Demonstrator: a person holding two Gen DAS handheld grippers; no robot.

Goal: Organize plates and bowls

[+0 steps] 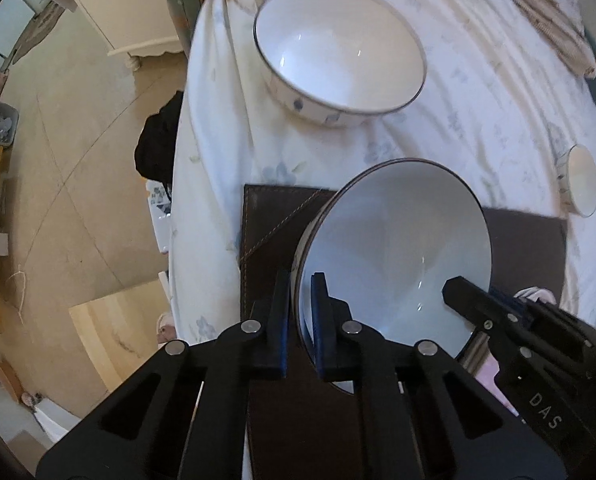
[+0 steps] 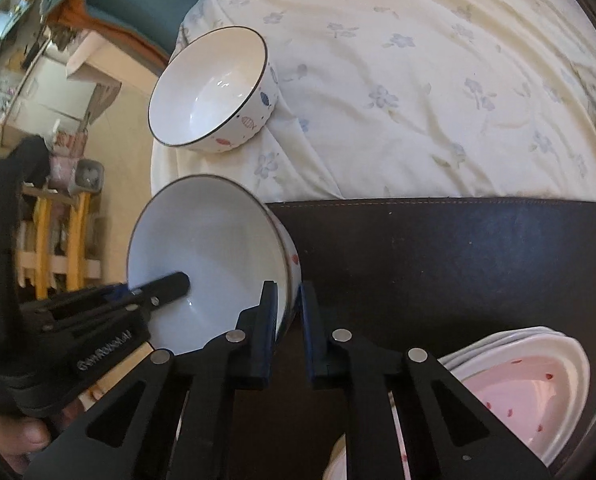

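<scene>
Along the left edge of the left wrist view we see tan floor point(image 1: 77, 200) and a cream cabinet point(image 1: 109, 12), with the cloth-draped tabletop point(image 1: 478, 92) to their right. Our left tongs point(image 1: 300, 304) are clamped on the near-left rim of the tilted white bowl point(image 1: 394, 248), one finger outside the wall and one inside, with no gap left at the rim. That bowl stands tipped over the dark brown mat point(image 1: 273, 220), its opening turned toward the camera. Farther back a second white bowl point(image 1: 338, 48) with blue marks sits upright on the flowered cloth, well apart from the held one. At the right of this view our right tongs point(image 1: 464, 292) reach in over the opposite rim, and a small bowl point(image 1: 582, 184) sits near the right edge of the cloth.

From the right wrist view, left to right, we see a black sleeve point(image 2: 1, 208), then the left tongs point(image 2: 169, 284) with a finger lying inside the tilted bowl point(image 2: 209, 248). Our right tongs point(image 2: 287, 308) pinch the bowl's right-hand wall, one pad inside and one outside, closed onto it. So both tongs grip the same bowl at opposite sides. Behind it the upright bowl point(image 2: 213, 88), printed with small fish, rests on the cloth near the tabletop's edge. To the lower right a stack of pink-and-white plates point(image 2: 538, 380) lies on the mat point(image 2: 458, 260).
</scene>
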